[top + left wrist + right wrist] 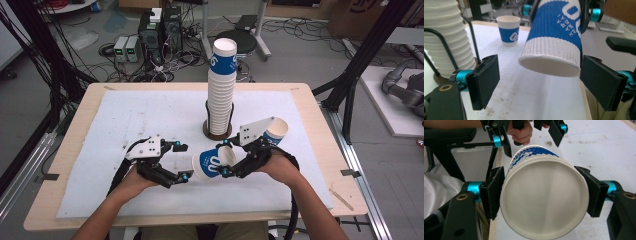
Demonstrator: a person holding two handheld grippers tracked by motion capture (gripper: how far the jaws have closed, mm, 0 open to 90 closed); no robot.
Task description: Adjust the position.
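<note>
- A white mat covers the wooden table [65,150].
- At lower centre, the right gripper [227,159] clamps a blue-and-white ribbed paper cup [212,162] on its side.
- The left gripper [181,161] stands open, empty; better keep it clear of the cup's base.

Ribbed matt paper cup [544,195], matt black plastic gripper [544,192] pads, smudged white mat [150,120], pale wood table [75,145]

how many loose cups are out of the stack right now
2. One cup lies sideways, gripped near its rim by the right tongs. The other cup stands on the table behind the right hand. The rest sit nested in the stack.
</note>
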